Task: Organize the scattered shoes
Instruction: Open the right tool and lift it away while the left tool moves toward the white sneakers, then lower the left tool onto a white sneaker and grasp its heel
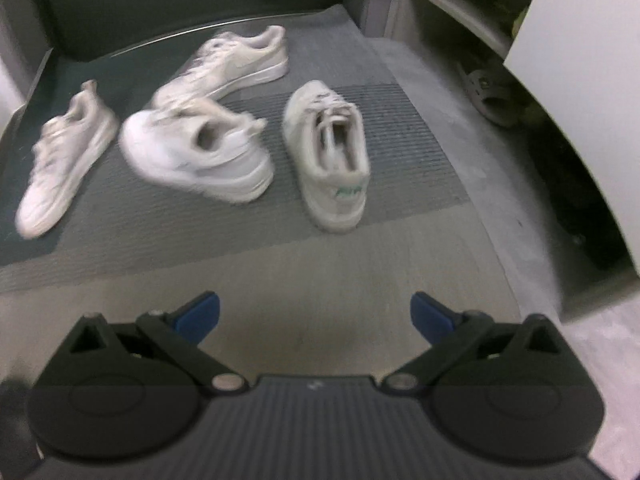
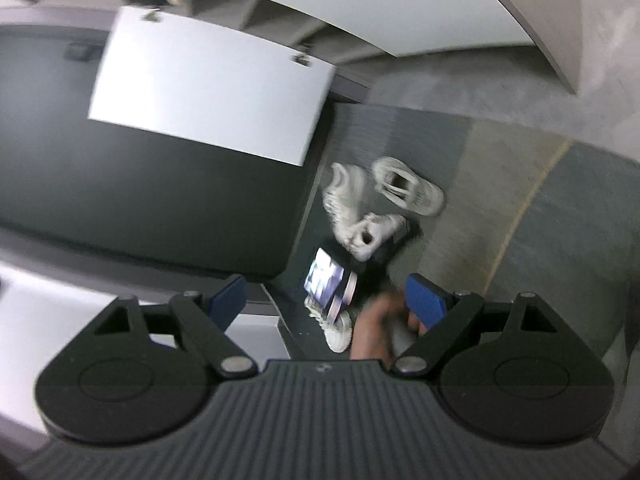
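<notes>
Several white sneakers lie scattered on a dark ribbed mat [image 1: 400, 168]. In the left wrist view, one with a green heel logo [image 1: 328, 152] points away at the right. A bulkier one [image 1: 196, 152] lies beside it, another [image 1: 64, 160] at the far left, and one [image 1: 236, 64] on its side at the back. My left gripper [image 1: 316, 316] hovers open above bare floor in front of them, holding nothing. My right gripper [image 2: 326, 302] is open and empty, higher up, and sees the same sneakers [image 2: 372, 234] from a rolled angle. A hand [image 2: 372, 328] shows below them.
A shoe cabinet stands at the right with an open white door [image 1: 580, 60] and a grey sandal [image 1: 486, 94] on its low shelf. A dark wall panel [image 1: 160, 0] closes off the back of the mat. In the right wrist view, a lit screen [image 2: 326, 280] shows near the hand.
</notes>
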Demonstrator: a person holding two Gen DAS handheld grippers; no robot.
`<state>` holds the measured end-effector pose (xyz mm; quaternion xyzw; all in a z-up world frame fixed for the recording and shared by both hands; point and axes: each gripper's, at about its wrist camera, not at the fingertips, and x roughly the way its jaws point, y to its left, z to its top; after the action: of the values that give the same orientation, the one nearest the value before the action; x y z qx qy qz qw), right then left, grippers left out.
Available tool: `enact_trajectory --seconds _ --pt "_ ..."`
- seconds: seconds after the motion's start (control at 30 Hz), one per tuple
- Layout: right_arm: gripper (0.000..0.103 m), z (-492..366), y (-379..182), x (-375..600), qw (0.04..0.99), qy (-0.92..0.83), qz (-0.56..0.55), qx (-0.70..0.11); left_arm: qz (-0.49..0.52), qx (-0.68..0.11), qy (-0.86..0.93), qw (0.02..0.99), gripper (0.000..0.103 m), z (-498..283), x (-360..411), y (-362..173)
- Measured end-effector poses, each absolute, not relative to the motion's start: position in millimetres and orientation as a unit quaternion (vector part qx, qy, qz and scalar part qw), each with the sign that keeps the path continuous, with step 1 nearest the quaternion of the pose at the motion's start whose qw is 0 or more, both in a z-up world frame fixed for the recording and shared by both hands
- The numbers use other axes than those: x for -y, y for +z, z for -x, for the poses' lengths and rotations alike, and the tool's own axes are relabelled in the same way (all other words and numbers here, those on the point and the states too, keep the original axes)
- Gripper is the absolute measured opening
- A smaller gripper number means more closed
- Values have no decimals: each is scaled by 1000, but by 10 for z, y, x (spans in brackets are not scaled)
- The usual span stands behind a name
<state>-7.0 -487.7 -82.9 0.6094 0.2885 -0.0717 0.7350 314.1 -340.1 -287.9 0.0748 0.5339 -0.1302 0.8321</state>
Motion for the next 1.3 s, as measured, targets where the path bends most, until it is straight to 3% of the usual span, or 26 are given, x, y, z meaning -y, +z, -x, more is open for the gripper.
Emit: enact_trajectory --seconds 0.23,0.53,0.6,0.67,0.8,1.1,1.3 --pt "89 -429 -1084 4780 741 -92 -571 -341 -77 -528 -98 840 103 -3947 3877 -3678" --pt "88 -957 -1462 4874 711 -112 -582 -379 -32 -567 -84 819 102 -4625 3998 -4256" --pt "88 -996 -1484 4861 709 -111 -582 -383 -33 -571 -80 817 98 -4701 4011 -4322" --pt "88 -1035 -1507 4847 707 -110 -583 -386 -29 -571 -82 817 90 -4768 4016 -4347" --pt "88 -1043 -1509 4832 704 -112 -587 -385 -40 -574 -87 813 86 -4779 4014 -4327" --pt "89 -859 -1312 4749 708 -75 -612 -344 -63 -604 -114 786 82 -4382 3708 -4114" --pt "89 -702 -1126 4621 716 -21 -618 -325 -69 -637 -114 759 81 -3671 3259 -3784"
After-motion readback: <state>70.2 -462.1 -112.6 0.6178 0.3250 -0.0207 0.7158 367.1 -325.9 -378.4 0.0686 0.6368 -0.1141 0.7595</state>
